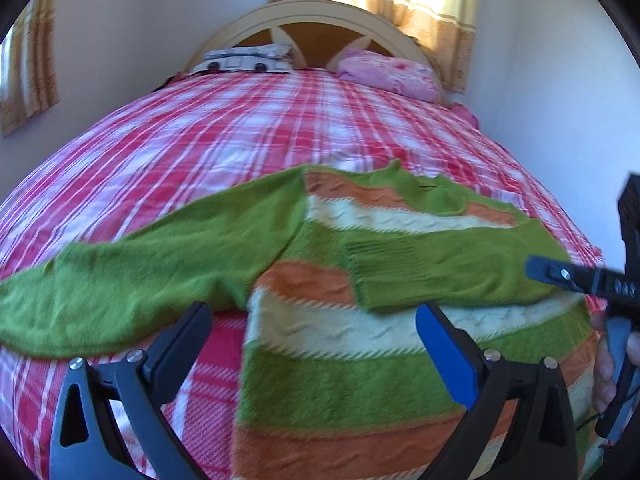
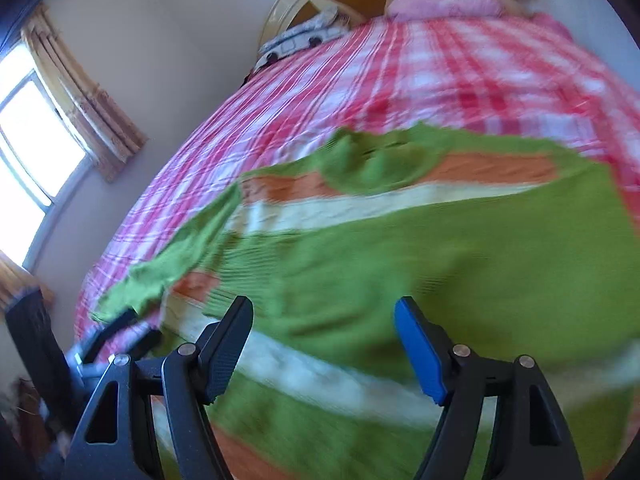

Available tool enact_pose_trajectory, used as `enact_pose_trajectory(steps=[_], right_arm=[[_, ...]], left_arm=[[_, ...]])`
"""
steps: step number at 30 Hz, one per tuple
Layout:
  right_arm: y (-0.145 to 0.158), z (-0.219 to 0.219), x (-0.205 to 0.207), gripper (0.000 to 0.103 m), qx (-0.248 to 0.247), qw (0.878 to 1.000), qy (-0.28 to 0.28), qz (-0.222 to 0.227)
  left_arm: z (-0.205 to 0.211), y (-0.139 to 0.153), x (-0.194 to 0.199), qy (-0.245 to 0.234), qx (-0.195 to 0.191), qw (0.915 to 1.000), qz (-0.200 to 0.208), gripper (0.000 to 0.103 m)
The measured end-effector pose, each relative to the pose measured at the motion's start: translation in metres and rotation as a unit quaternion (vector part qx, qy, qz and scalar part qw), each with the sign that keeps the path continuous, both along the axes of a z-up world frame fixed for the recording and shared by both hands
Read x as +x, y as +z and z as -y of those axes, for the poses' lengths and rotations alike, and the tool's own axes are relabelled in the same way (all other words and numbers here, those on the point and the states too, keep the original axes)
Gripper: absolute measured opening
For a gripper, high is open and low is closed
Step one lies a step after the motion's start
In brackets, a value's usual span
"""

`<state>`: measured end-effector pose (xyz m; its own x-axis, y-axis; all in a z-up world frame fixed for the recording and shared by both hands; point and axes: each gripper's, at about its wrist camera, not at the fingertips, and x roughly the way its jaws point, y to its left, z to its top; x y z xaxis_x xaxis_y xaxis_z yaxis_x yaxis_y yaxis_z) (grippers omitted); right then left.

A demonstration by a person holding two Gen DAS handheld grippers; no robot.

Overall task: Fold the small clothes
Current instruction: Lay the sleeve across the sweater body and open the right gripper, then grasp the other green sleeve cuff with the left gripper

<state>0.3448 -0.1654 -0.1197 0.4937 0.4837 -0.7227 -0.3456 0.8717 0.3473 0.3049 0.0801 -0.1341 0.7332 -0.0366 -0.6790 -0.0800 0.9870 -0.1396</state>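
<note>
A small knitted sweater [image 1: 340,364] with green, orange and cream stripes lies flat on the bed. Its left green sleeve [image 1: 132,276] stretches out to the left. Its right green sleeve [image 1: 448,268] is folded across the chest. My left gripper [image 1: 314,328] is open and empty, just above the sweater's left side near the armpit. My right gripper [image 2: 324,320] is open and empty over the folded sleeve [image 2: 460,264]; it also shows at the right edge of the left wrist view [image 1: 576,280]. The right wrist view is blurred.
The bed has a red and white plaid cover [image 1: 240,136]. A pink pillow [image 1: 392,74] and a white printed pillow [image 1: 248,60] lie by the headboard [image 1: 320,16]. Walls stand close on the right and the left. A window [image 2: 28,136] is at left.
</note>
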Motion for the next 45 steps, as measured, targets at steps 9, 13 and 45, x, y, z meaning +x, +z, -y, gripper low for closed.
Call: enact_pose_trajectory(steps=[9,13,45], right_arm=[[-0.008,0.077,-0.048,0.075,-0.004,0.998,-0.059,0.010],[-0.015,0.089,-0.074,0.076,-0.004,0.998,-0.061,0.017],[-0.019,0.078,0.008,0.082,-0.074,0.996,-0.044,-0.020]], left_arm=[[0.038,-0.023,0.064,-0.053,-0.029,0.9948,-0.082,0.075],[0.035,-0.041,0.074,-0.034,-0.077,0.9927,-0.086,0.042],[0.003,-0.043,0.070,-0.027,-0.080,0.9959,-0.034,0.016]])
